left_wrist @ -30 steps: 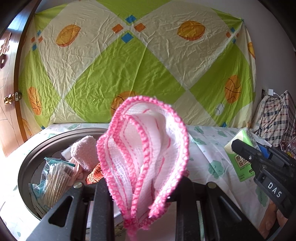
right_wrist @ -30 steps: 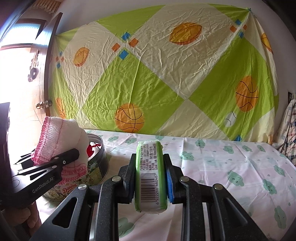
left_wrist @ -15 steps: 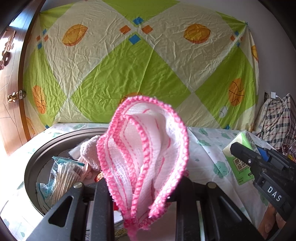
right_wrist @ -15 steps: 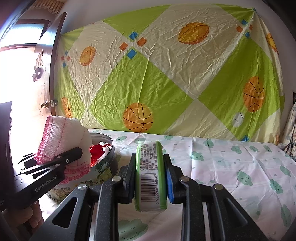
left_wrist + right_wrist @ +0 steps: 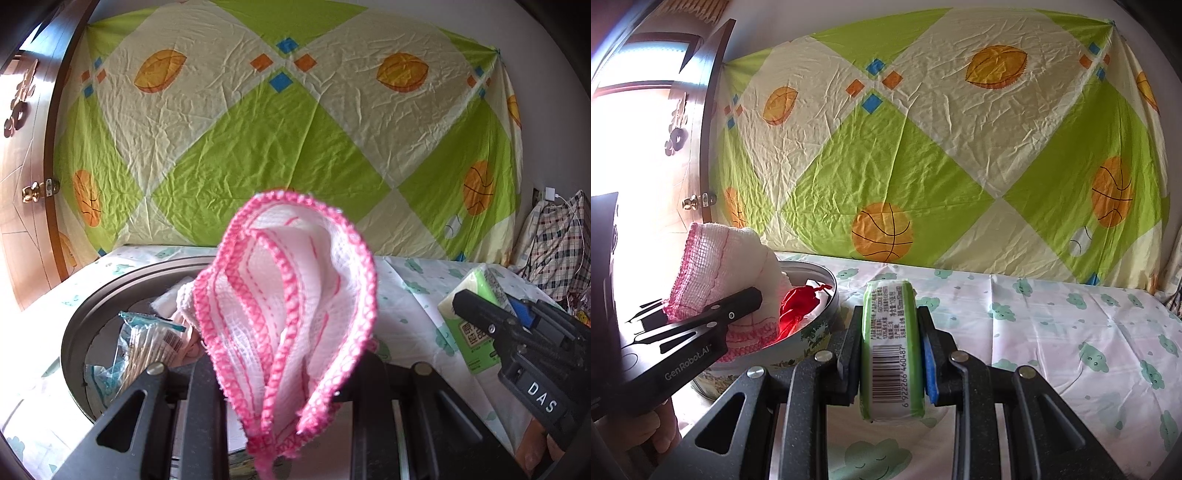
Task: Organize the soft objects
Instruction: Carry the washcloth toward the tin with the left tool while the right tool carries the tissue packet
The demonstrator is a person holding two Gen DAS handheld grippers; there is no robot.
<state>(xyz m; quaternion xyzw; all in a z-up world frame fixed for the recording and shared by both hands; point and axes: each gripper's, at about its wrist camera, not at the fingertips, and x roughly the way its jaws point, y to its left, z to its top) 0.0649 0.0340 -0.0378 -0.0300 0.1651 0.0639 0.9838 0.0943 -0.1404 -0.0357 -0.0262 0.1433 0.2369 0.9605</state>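
holding both loads, neither dropped yet. left gripper (image 5: 284, 384) is clenched on a folded white gauze washcloth with pink stitched edging (image 5: 291, 314); cloth stands up out of the jaws, tail hanging below them. right gripper (image 5: 890, 354) is clenched on a green pocket tissue pack (image 5: 891, 347), barcode face toward the camera, pack upright between the pads.

round metal tin (image 5: 74, 332) sits ahead of and below the left gripper, and to the left of the right one. already in it: bag of cotton swabs (image 5: 136, 350), a pale pink fluffy item (image 5: 184, 295), something red (image 5: 798, 306); more underneath, can't identify.

progress call: partly done. some items are binned, two are in hand, both near the tin. cloth is over the rim in the right wrist view, so it looks like the next drop. tissue pack is just beside the tin, over the cloud-print tablecloth (image 5: 1071, 325), not over the opening yet.

left to do: release cloth into tin, shift pack over it, release. visible tablecloth shows no other loose items, but coverage is partial.
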